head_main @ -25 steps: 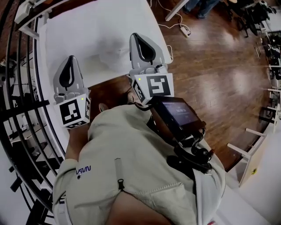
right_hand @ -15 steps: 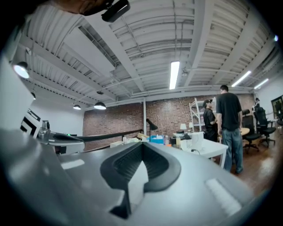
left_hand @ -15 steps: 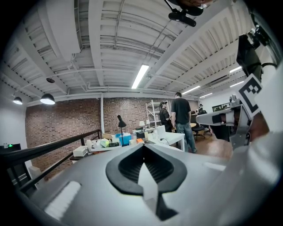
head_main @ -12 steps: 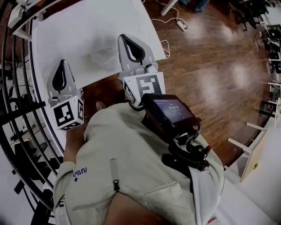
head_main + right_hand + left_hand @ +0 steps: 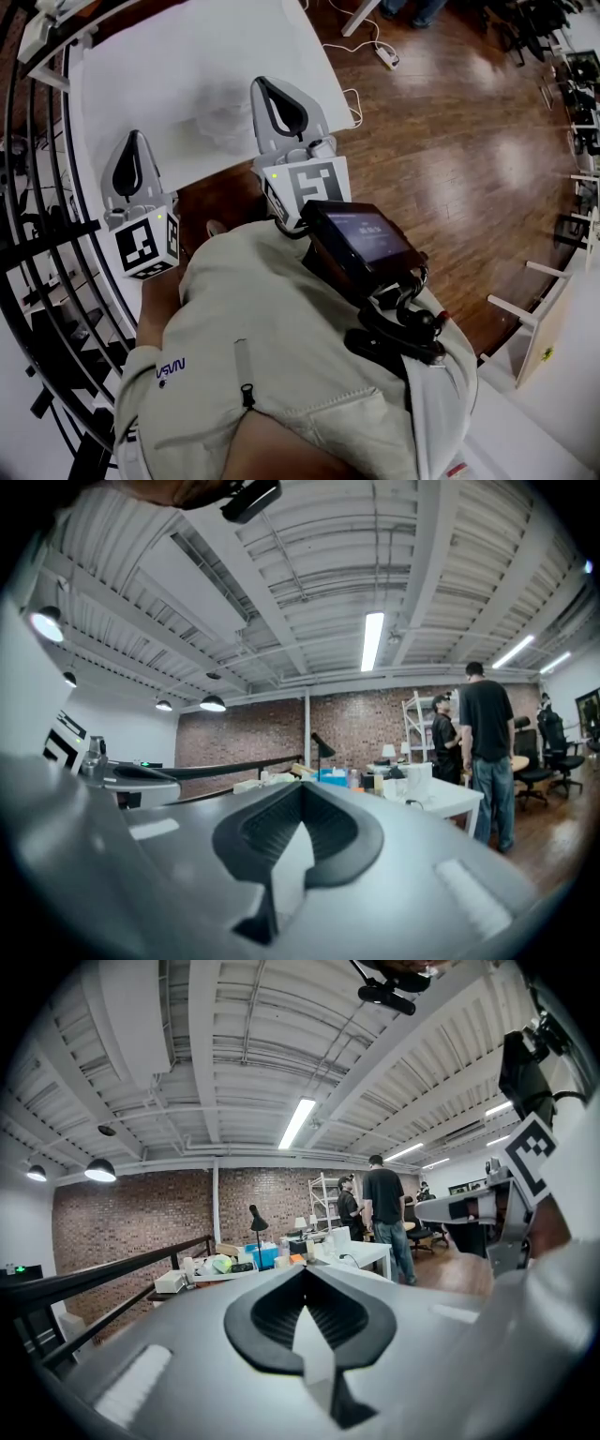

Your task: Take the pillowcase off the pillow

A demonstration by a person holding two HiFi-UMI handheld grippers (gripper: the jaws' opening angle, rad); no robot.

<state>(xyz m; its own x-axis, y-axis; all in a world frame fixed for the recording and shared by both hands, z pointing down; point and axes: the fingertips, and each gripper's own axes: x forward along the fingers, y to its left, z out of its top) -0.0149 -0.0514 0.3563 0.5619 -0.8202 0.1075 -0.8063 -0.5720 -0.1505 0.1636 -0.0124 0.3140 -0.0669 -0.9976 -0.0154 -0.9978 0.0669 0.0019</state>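
Over the near edge of the white table (image 5: 169,56) we hold both grippers level, side by side and apart. The left gripper (image 5: 134,141) has its jaws pressed together with nothing between them. The right gripper (image 5: 263,84) is clenched and empty too. The pillow (image 5: 221,120) lies on the table as a pale, rumpled mound, just left of the right gripper's tip, and neither gripper holds it. A black railing (image 5: 37,216) runs on our left and a wooden floor (image 5: 450,159) spreads on our right.
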